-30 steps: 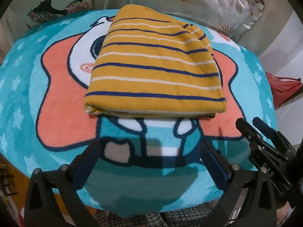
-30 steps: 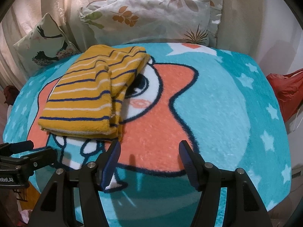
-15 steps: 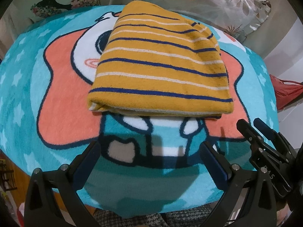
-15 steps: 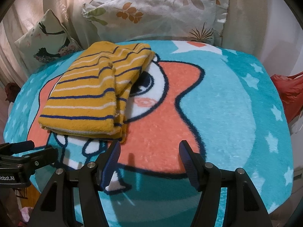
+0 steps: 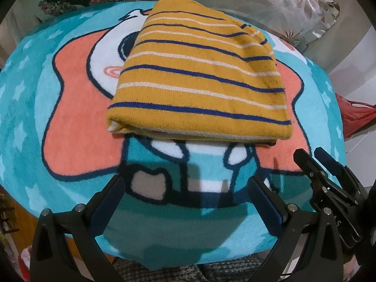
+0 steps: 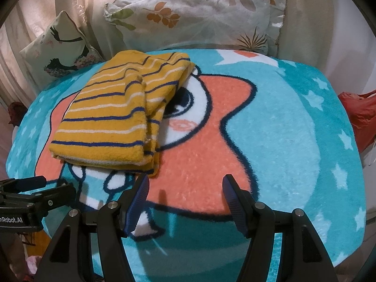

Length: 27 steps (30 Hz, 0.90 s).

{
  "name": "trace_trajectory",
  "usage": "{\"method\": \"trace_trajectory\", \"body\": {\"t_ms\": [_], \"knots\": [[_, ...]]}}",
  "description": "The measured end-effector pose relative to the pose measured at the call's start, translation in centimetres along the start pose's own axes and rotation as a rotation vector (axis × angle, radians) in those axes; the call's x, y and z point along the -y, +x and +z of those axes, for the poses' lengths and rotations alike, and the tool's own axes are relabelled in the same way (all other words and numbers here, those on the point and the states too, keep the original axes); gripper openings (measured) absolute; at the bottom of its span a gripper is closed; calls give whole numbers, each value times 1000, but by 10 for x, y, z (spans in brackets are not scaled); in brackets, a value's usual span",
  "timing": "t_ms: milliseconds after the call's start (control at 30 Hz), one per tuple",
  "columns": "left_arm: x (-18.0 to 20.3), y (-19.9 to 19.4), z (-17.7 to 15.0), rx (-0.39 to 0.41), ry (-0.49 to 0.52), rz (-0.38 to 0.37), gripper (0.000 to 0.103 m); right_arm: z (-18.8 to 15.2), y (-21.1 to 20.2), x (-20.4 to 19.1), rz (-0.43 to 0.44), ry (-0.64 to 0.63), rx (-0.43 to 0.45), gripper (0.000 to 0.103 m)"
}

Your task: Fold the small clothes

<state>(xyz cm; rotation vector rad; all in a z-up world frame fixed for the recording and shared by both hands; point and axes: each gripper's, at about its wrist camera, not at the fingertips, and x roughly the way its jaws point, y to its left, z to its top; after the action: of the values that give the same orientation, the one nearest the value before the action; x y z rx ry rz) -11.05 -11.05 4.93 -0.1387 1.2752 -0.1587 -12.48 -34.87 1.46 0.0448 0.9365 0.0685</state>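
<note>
Garment: striped yellow garment [image 5: 199,80] lies folded in layers on the teal blanket [image 6: 282,141], ahead of the left gripper [image 5: 185,188] and ahead-left of the right gripper [image 6: 185,195].
Left fingers: spread apart, empty, short of the garment's near edge.
Right fingers: spread apart, empty, over bare blanket.
Fold state: appears near complete (right-side layers sit uneven, one edge protruding).
Risk: a shallow pinch may catch only the top layer and undo the fold; plush pile may snag a finger.
Background: pillows [image 6: 199,18] behind.
</note>
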Motion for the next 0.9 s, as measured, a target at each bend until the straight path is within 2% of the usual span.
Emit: {"method": "trace_trajectory", "body": {"t_ms": [700, 900], "knots": [[4, 6, -2, -18, 12, 2, 103, -2, -2, 3, 7, 3, 9, 70], [2, 7, -2, -18, 3, 4, 103, -2, -10, 1, 57, 0, 49, 72]]}}
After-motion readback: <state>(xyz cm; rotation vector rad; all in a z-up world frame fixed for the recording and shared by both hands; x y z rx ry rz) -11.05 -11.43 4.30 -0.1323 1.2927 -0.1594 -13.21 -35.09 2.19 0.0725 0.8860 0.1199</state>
